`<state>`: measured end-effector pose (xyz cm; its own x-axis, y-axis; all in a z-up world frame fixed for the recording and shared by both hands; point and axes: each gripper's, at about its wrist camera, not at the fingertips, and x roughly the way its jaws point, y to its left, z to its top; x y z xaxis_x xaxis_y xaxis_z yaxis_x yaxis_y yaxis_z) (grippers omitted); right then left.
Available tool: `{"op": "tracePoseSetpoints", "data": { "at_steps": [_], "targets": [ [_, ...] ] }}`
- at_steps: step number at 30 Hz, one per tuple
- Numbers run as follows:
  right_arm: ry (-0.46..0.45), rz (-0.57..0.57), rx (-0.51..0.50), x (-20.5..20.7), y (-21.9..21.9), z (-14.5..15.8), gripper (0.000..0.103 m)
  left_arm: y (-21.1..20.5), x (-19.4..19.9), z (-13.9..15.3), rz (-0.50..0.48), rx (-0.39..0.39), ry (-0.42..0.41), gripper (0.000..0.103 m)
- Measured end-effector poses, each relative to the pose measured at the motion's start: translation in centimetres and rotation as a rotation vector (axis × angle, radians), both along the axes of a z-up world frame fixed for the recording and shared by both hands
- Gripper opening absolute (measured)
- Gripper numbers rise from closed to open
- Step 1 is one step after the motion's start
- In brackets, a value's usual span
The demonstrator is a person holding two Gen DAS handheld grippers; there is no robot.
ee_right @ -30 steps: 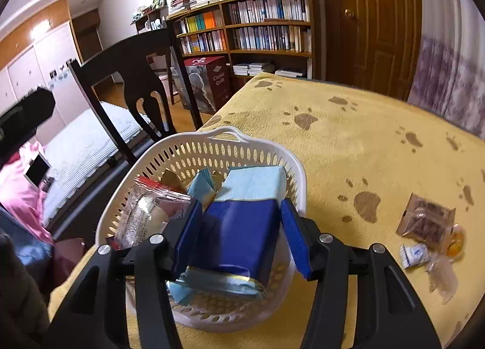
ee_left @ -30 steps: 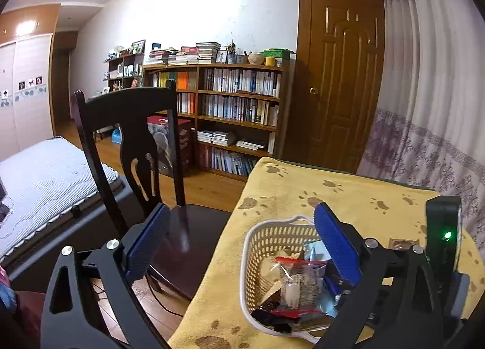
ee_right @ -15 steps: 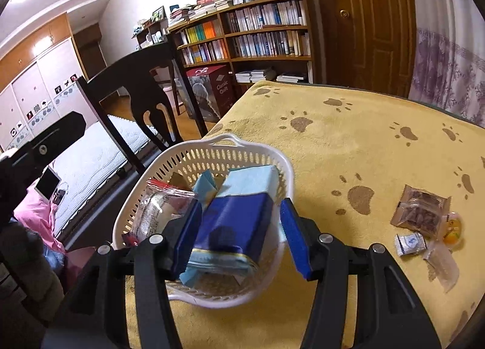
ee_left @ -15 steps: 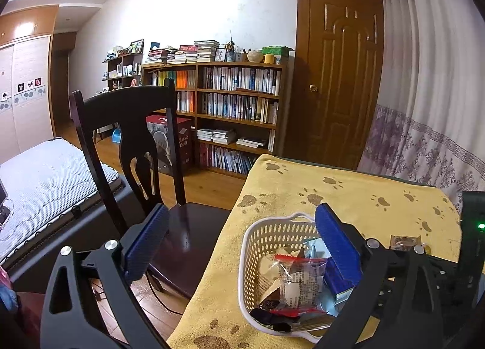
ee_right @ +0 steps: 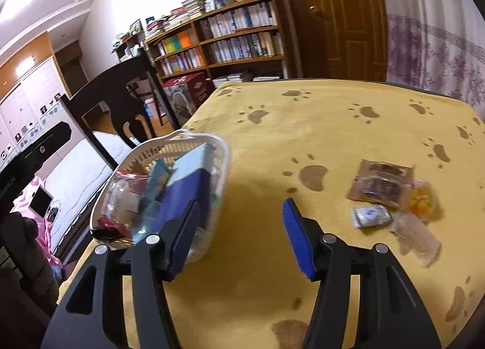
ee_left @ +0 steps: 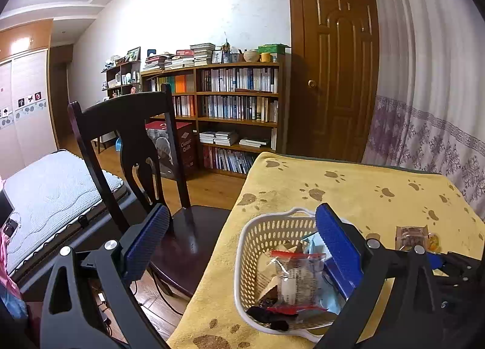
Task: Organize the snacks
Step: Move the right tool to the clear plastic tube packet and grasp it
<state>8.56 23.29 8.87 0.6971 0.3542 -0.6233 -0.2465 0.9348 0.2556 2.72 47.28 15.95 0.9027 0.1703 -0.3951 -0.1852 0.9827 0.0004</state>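
At nine o'clock in my left view, my left gripper (ee_left: 239, 234) hangs with its jaws wide apart and nothing between them, one pad over the dark chair (ee_left: 133, 143), the other over the basket.

Moving rightward, the white basket (ee_right: 182, 140) sits at about ten o'clock in my right view, near the table's edge on the yellow paw-print cloth (ee_right: 318, 124). It already holds a blue box (ee_right: 188, 191), a clear red-trimmed packet (ee_left: 298, 277) and other wrappers I can't identify.

At six o'clock, my right gripper (ee_right: 241, 237) is spread open and empty over bare cloth, just beside the basket.

At three o'clock lie the loose snacks: a brown packet (ee_right: 380, 182), touching it an orange-yellow sweet (ee_right: 423, 197), below them a small white-blue packet (ee_right: 369, 215) and a clear wrapper (ee_right: 415, 234), which is blurred.

I judge all four light, thin and crinkly. The film will be slippery and will buckle rather than resist, and the sweet may squash. I'd take the brown packet first, pinching across a sealed edge where it is stiffest, with gentle pressure. The clear wrapper lies flat, so I'd slide a pad under a raised corner.
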Motion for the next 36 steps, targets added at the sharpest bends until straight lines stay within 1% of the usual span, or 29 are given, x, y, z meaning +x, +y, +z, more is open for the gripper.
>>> {"op": "tracePoseSetpoints", "data": {
  "at_steps": [5,7,13,20,28,36],
  "targets": [
    [-0.007,-0.032,0.004,-0.6,-2.1,0.0,0.057,-0.6,0.3,-0.1,-0.014,0.012,0.008,0.099],
    [-0.003,-0.063,-0.001,-0.9,-3.5,-0.3,0.057,-0.7,0.3,-0.1,-0.016,0.012,0.010,0.099],
    [0.051,-0.186,0.012,-0.8,-8.8,-2.1,0.057,-1.7,0.6,-0.6,-0.035,0.027,0.028,0.099],
    [0.075,-0.260,-0.016,-0.8,-12.7,-3.7,0.057,-3.2,1.0,-1.1,-0.076,0.038,0.049,0.099],
    [0.098,-0.284,-0.038,-0.5,-14.4,-4.9,0.058,-4.5,1.3,-1.5,-0.109,0.048,0.062,0.099],
    [0.083,-0.273,-0.117,1.3,-14.1,-5.3,0.058,-5.6,1.0,-1.5,-0.135,0.064,0.061,0.099]
  ]
}}
